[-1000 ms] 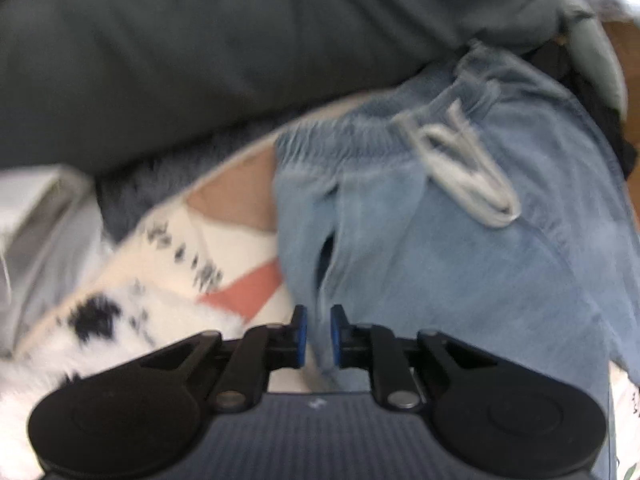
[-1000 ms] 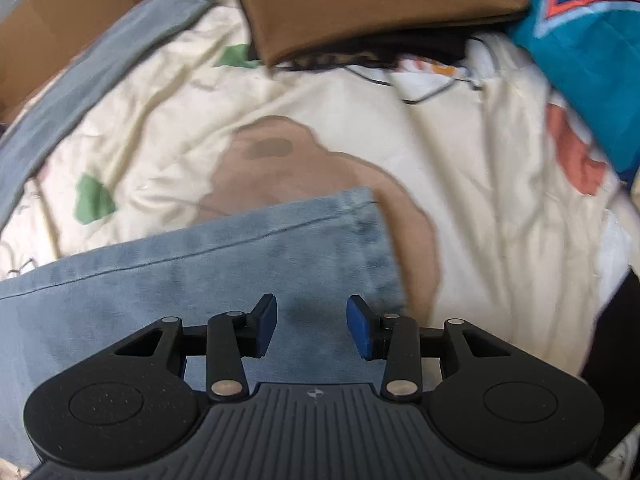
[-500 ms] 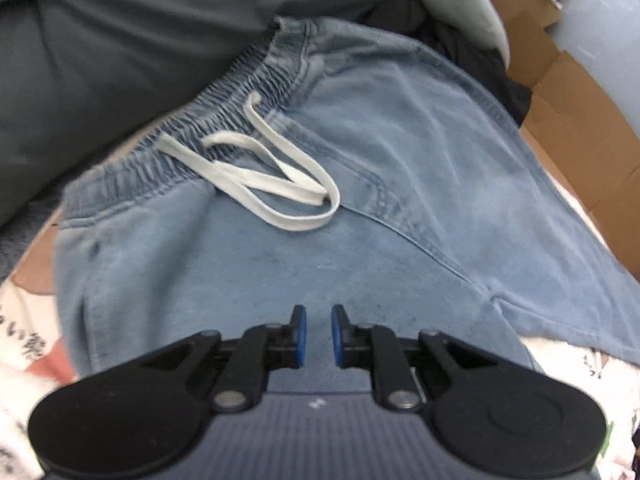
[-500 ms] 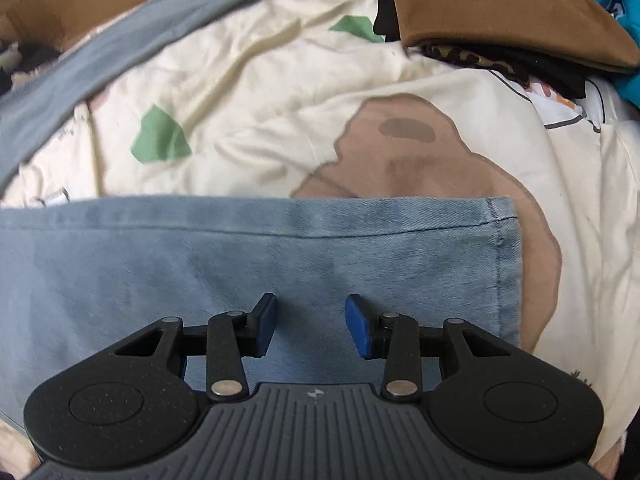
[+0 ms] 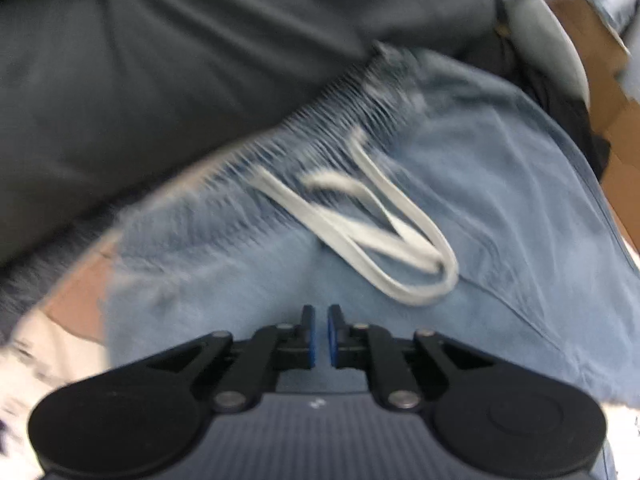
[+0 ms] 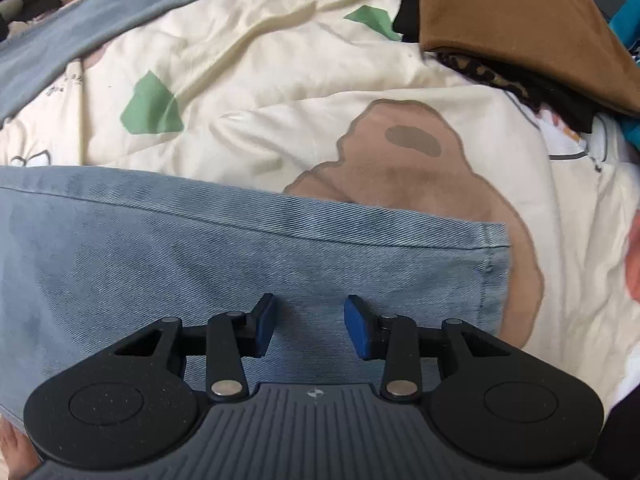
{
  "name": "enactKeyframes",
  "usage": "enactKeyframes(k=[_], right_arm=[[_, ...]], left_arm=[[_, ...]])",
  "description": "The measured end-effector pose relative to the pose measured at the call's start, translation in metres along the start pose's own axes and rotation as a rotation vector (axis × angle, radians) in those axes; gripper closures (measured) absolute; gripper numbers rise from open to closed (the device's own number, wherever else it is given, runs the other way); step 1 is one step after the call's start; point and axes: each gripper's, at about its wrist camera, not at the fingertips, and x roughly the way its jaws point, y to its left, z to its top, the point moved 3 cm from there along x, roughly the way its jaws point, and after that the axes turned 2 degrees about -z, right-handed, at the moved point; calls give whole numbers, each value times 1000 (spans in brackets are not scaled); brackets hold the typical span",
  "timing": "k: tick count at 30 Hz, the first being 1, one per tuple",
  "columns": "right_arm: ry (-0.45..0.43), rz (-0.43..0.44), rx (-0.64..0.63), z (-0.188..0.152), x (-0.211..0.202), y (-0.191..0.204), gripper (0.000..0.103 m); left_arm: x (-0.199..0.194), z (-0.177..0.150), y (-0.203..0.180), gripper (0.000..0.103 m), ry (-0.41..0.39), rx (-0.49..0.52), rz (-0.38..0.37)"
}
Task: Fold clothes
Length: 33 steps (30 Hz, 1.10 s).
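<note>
Both views slid along the jeans (image 5: 500,208) since a second ago. Left gripper (image 5: 319,334) is closing, nearly shut, gripping nothing, by the drawstring (image 5: 384,232) with a dark grey garment (image 5: 180,60) crowding the waistband. Right gripper (image 6: 309,326) hangs half open and empty over the leg hem on the cream quilt (image 6: 280,80), with a brown folded garment (image 6: 520,16) nearby.

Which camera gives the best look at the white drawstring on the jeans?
The left wrist view: the drawstring lies looped below the elastic waistband, though blurred. The right wrist view shows only a trouser leg, no drawstring.

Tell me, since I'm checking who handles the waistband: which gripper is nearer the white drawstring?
Left. The left gripper sits just below the white drawstring on the jeans; the right gripper is over the leg hem, drawstring out of view.
</note>
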Motion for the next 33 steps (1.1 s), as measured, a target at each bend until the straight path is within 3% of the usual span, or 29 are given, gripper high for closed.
enactKeyframes(k=[7,11,13,16,21,24,29,33], right_arm=[[-61,60,-6,2,-18,10,59],[-79,109,-9,1,-25,20,59],[-74,120,-23,-1,-24,26,59],[-57,134,-47,-4,-21,39,59],[-2,59,-95,-14,-4,49,59],[9,24,-75,-17,3,45,59],[-11,22,-50,-9,-4,45,59],[-63,97,-91,6,-16,51,59]], left_arm=[[-19,27,31,94,-44,7,7],[6,21,49,94,49,-20,9],[15,14,53,100,65,19,39],[25,11,55,100,49,114,89],[30,16,54,99,38,192,169],[27,17,54,99,42,178,188],[4,22,48,97,31,118,159],[-12,27,28,95,9,137,53]])
